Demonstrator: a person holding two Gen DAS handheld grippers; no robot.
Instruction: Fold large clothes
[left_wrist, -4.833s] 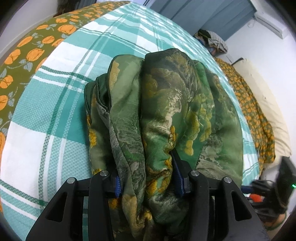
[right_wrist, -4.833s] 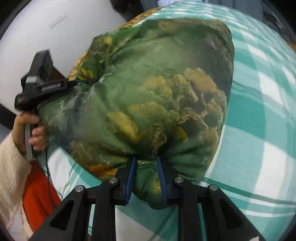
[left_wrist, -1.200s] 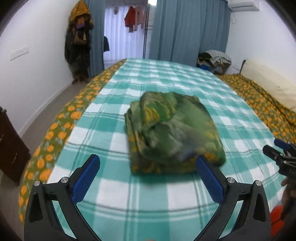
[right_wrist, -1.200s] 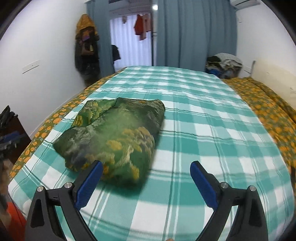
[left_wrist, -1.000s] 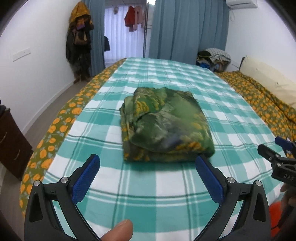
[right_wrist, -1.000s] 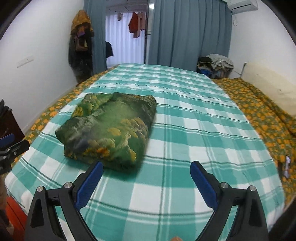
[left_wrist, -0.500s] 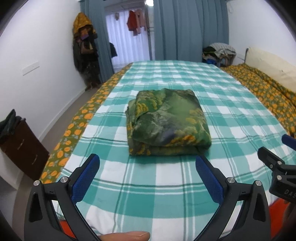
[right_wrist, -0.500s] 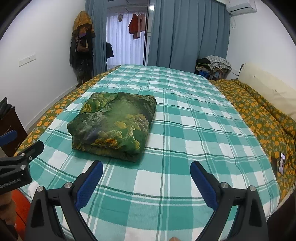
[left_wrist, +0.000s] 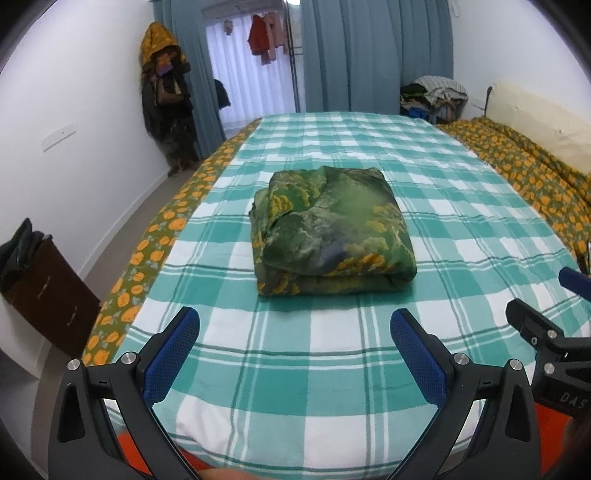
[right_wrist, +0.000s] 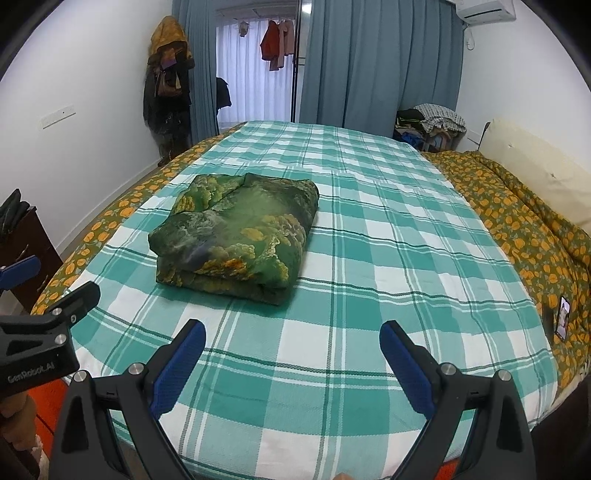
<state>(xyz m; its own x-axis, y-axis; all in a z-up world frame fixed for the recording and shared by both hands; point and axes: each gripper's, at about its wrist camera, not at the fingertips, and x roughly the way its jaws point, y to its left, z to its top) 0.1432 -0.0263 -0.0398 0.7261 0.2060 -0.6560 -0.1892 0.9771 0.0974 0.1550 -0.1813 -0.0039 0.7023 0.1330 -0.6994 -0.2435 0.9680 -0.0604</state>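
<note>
Left claw (left_wrist: 291, 345): fingers standing wide apart, gripping nothing, hanging over the near edge of the bed (left_wrist: 369, 387). Its blue pads (left_wrist: 171, 354) are sitting well short of the cloth.

Folded garment (left_wrist: 328, 230): green with a yellow floral print, lying as a compact rectangular bundle on the bed's left-centre, layered edges showing along its near and left sides. Nothing is touching it.

Right claw (right_wrist: 291, 354): likewise spread wide and holding nothing, also hanging at the near edge, apart from the garment (right_wrist: 240, 234).

Judgement: the folding step is looking finished; both claws are sitting off the bundle. If anything is remaining, the next move is calling only for light squaring of the loose left-hand layers, or fetching another item. A careless nudge could be spilling the slippery-looking layers.

Surface: a teal-and-white checked blanket (right_wrist: 388, 258) is covering the bed, over an orange-flowered sheet (right_wrist: 517, 221) showing along both sides.

Room, left to right: a dark cabinet (left_wrist: 48, 291), hanging coats (left_wrist: 166, 92), blue curtains (right_wrist: 380, 66), heaped clothes (right_wrist: 432, 122), a cream headboard (right_wrist: 535, 170).
</note>
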